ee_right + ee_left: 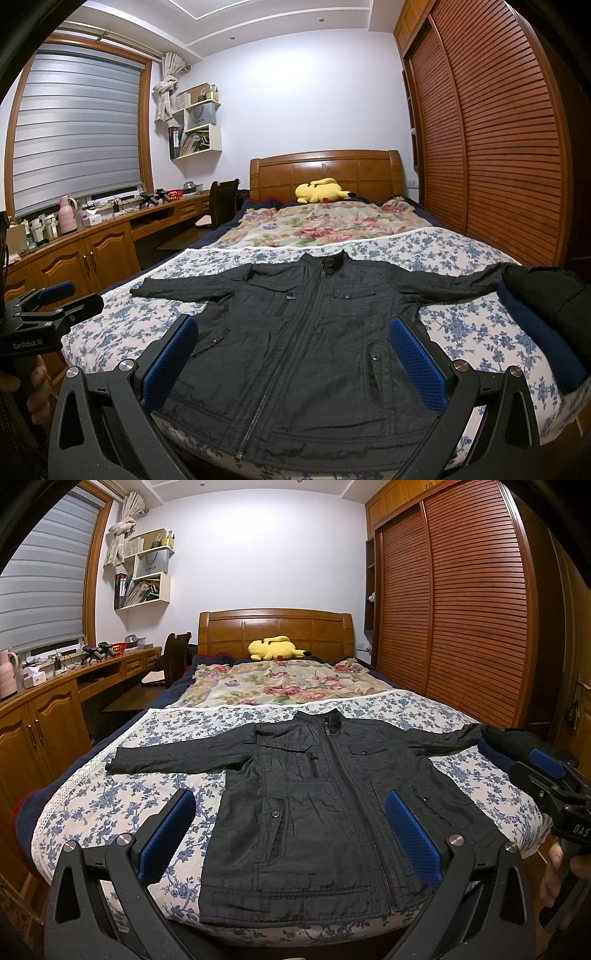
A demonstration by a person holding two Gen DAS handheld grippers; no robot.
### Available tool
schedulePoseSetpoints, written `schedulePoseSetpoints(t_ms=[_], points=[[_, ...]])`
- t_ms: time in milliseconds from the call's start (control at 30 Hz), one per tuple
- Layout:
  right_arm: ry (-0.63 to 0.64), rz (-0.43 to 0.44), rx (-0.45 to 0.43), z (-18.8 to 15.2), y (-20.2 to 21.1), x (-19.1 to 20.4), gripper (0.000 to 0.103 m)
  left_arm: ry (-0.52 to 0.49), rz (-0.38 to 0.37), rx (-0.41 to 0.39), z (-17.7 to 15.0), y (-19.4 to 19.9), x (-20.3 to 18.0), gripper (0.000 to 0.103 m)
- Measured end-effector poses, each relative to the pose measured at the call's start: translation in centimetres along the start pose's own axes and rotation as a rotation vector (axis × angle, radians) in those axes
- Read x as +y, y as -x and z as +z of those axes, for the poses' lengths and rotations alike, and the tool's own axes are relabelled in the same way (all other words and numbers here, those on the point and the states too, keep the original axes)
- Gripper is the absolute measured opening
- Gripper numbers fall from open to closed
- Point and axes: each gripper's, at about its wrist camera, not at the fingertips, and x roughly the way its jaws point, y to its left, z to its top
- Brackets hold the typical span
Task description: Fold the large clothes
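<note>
Plainly, the black jacket (314,805) is laid out for folding: it lies front up and zipped on the blue-flowered sheet (122,786) at the foot of the bed, collar toward twelve o'clock, hem toward six, sleeves stretched out to nine and three. Spread flat like this, every edge is reachable, and I judge no fold is made yet.

The left gripper (290,840) hangs above the hem, its blue pads spread wide and nothing between them. The right gripper (295,363) is held the same way, fully parted and empty, aimed at the jacket's lower front. Both seem poised at the near edge because that is where the person stands and where a first grasp on the hem or a sleeve would begin.

The jacket's shell looks thin, faintly glossy and creased, with stitched seams, snap pockets and a stiff stand collar, so it will likely hold creases but slide on the cotton sheet. At three o'clock, touching the right cuff, sits a stack of dark folded clothes (543,317), probably finished pieces. A yellow plush toy (275,648) rests by the wooden headboard at twelve.
</note>
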Motion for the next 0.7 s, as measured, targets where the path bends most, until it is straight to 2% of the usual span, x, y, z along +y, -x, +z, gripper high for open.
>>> schedulePoseSetpoints(t_ms=[700], points=[[0.001,0.009,0.006,0.05,-0.16,-0.12,0.103,-0.004,-0.002,-0.011,0.75,0.57,-0.23,0.103]])
